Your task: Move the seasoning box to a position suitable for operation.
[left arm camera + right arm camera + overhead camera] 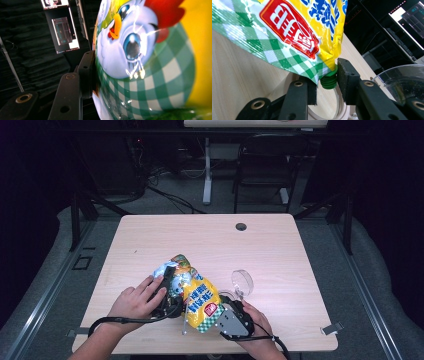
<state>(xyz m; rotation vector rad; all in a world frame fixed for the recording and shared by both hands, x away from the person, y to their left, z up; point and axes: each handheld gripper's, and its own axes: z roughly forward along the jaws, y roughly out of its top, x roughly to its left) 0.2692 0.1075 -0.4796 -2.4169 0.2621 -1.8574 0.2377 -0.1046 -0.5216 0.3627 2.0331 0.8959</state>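
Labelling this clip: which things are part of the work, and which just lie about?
In use: seasoning pouch, its green spout, left tongs, right tongs, clear round dish.

Idle: metal clip at the table's edge, chair.

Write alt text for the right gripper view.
A yellow and green-checked pouch hangs over a wooden table, its green threaded spout pointing down between the right gripper's black jaws. A clear dish sits at right.

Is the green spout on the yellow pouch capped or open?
Cannot tell: the green spout sits between the right gripper jaws, its tip hidden.
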